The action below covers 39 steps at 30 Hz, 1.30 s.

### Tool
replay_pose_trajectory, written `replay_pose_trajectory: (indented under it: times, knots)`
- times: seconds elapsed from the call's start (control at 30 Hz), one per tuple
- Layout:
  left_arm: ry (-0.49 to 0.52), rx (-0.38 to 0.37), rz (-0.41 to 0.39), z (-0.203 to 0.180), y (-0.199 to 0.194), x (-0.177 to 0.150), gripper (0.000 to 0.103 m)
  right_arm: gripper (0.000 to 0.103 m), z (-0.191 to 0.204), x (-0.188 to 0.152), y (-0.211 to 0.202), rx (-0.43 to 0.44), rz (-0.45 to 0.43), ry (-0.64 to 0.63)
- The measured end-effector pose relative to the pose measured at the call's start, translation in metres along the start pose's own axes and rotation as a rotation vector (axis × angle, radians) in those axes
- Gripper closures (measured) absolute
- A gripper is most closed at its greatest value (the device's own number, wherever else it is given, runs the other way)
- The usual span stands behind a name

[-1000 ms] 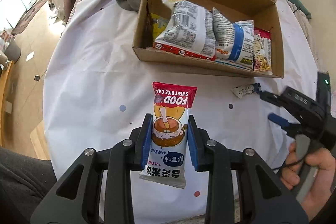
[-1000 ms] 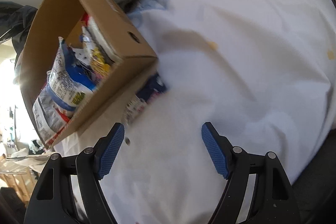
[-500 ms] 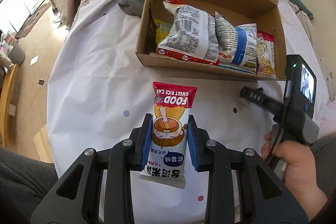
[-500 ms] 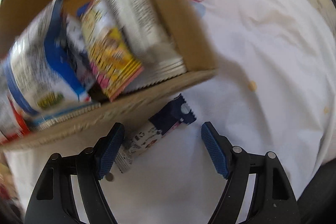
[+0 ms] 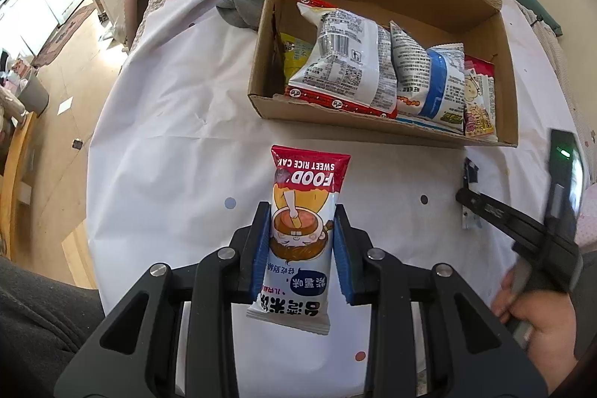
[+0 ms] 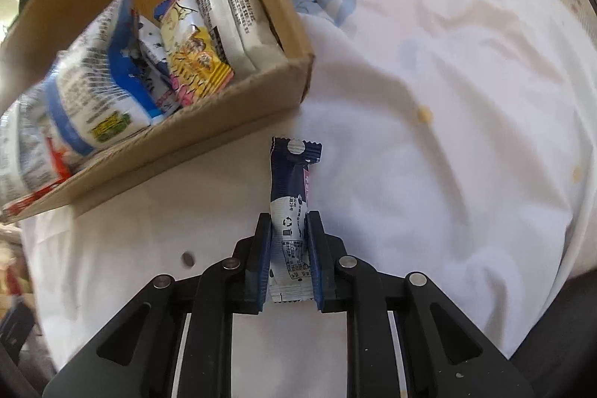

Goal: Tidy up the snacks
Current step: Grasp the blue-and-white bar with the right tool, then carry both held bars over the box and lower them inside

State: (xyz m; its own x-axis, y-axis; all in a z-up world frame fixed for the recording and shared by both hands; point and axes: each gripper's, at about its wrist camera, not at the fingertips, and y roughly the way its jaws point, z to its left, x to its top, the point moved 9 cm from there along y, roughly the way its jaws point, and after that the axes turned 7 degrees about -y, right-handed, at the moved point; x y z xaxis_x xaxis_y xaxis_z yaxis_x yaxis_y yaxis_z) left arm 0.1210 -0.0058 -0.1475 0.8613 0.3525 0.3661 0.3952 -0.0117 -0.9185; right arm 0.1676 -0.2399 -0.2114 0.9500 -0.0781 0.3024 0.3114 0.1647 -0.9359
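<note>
Most of the snacks are already sitting in the cardboard box, well ahead of both claws: several puffy bags and flat packets are leaning together along its near wall. Two pieces are still waiting outside it. The left claw is gripping a sweet rice cake packet by its long sides, the red end pointing out past the fingertips toward the box. The right claw has just been closing and is now clamping a slim dark-blue-and-white snack bar, whose far end is reaching ahead of the pads, just short of the box corner. What is left, I'd say, is carrying both across into the box. No other loose snacks are showing on the white-covered surface.
</note>
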Motion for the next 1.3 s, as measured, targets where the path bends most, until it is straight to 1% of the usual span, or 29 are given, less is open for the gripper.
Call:
replay_pose_trajectory:
  times: [0.13,0.23,0.27,0.33,0.43,0.5,0.57,0.63,0.77,0.9,1.03,1.13,1.3]
  knots:
    - [-0.011,-0.002,-0.004,0.003,-0.002,0.002,0.076,0.084,0.009,-0.010,-0.028,0.066,-0.028,-0.025]
    - [-0.014,-0.004,-0.011,0.002,-0.003,0.003,0.076,0.084,0.018,-0.025,-0.044,0.116,-0.028,-0.047]
    - [-0.013,-0.003,-0.014,0.002,-0.004,0.003,0.076,0.084,0.021,-0.028,-0.050,0.147,-0.037,-0.048]
    - [-0.012,-0.002,-0.018,0.002,-0.005,0.003,0.076,0.084,0.034,-0.030,-0.059,0.190,-0.049,-0.058]
    - [-0.025,-0.001,-0.035,0.006,-0.008,0.006,0.076,0.084,0.049,-0.025,-0.076,0.233,-0.096,-0.088]
    - [-0.037,-0.016,-0.061,0.007,-0.015,0.013,0.076,0.084,0.043,-0.014,-0.087,0.245,-0.129,-0.102]
    - [-0.038,-0.040,-0.080,0.005,-0.024,0.021,0.076,0.084,0.035,0.000,-0.101,0.259,-0.184,-0.097]
    - [-0.037,-0.067,-0.126,0.002,-0.040,0.035,0.076,0.084,0.030,0.013,-0.118,0.272,-0.228,-0.100]
    - [-0.024,-0.083,-0.195,-0.004,-0.061,0.062,0.076,0.084,0.025,0.050,-0.131,0.281,-0.294,-0.138]
    - [0.001,-0.084,-0.223,-0.015,-0.066,0.087,0.076,0.084,0.018,0.073,-0.137,0.283,-0.322,-0.157]
    - [0.037,-0.082,-0.237,-0.033,-0.064,0.106,0.076,0.084,0.015,0.094,-0.130,0.287,-0.330,-0.147]
    - [0.066,-0.081,-0.246,-0.049,-0.059,0.114,0.076,0.084,0.016,0.105,-0.121,0.299,-0.318,-0.133]
    - [0.085,-0.086,-0.230,-0.071,-0.043,0.121,0.076,0.084,0.027,0.117,-0.102,0.308,-0.298,-0.152]
